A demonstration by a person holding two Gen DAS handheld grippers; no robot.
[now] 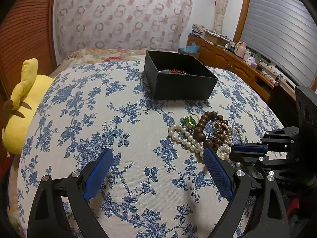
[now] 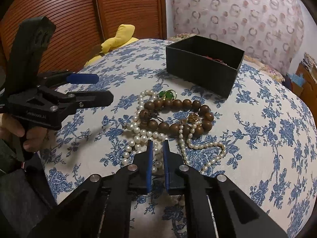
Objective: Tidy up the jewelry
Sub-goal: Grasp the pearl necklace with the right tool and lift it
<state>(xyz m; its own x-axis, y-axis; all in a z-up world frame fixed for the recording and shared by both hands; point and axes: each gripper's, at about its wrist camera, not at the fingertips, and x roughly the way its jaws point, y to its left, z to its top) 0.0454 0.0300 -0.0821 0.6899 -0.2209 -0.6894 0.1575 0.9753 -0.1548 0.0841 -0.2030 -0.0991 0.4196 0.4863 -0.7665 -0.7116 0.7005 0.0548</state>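
Closing on the pearl necklace [image 2: 138, 138], your right gripper [image 2: 158, 141] has its blue pads narrowed to a small gap with pearls between them, though you cannot tell from here whether they truly bite. Pinch one strand only, since it lies tangled with the wooden bead bracelet [image 2: 178, 115] and the green ring [image 2: 167, 95]. Lift slowly so the others slide free, then carry it to the black box [image 2: 202, 71] just beyond. Your left gripper [image 1: 158, 156] hovers spread wide, holding nothing.
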